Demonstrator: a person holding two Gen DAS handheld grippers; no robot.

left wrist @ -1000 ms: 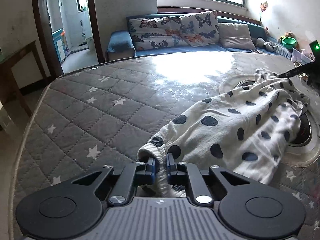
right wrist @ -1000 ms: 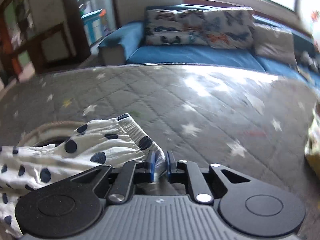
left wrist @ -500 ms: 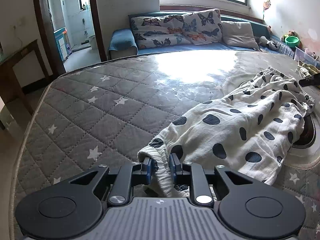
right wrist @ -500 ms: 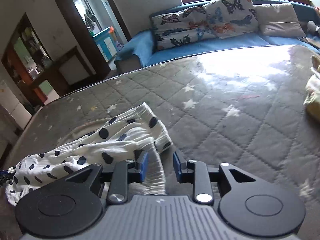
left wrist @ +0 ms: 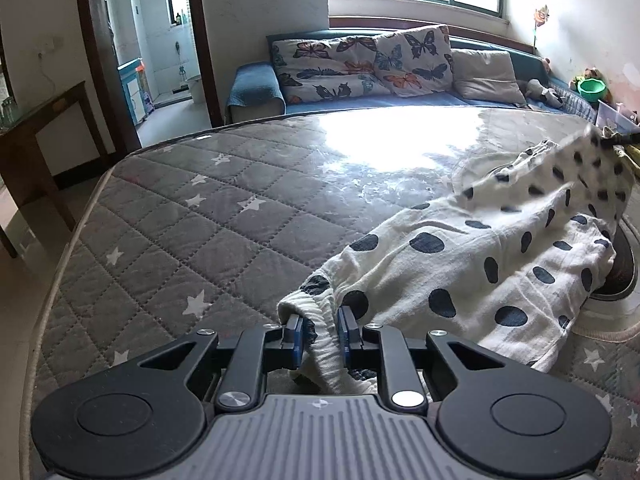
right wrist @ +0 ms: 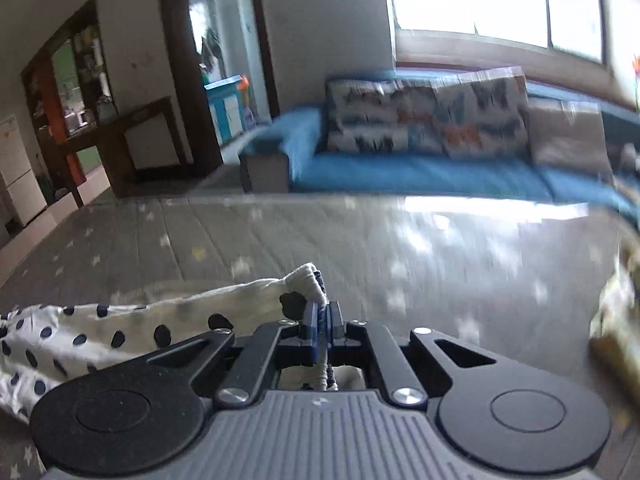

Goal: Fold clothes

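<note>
1. White cotton garment with dark navy polka dots (left wrist: 472, 264): lies on the grey quilted star-print mattress (left wrist: 192, 232), spread from its near edge toward the right edge; the far end is lifted off the mattress.
2. Left hand-held gripper (left wrist: 320, 334): jaws parted by a narrow gap, the garment's ribbed elastic hem (left wrist: 324, 356) hanging loosely between the blue pads; a firm grip cannot be told.
3. Right hand-held gripper (right wrist: 323, 320): jaws closed tight on the garment's other hem corner (right wrist: 308, 280), cloth trailing off to the left; view blurred.
4. Blue sofa (left wrist: 256, 84) with butterfly-print cushions (left wrist: 360, 64): beyond the mattress's far edge, under the window.
5. Dark wooden side table (left wrist: 36, 120): past the left edge.
</note>
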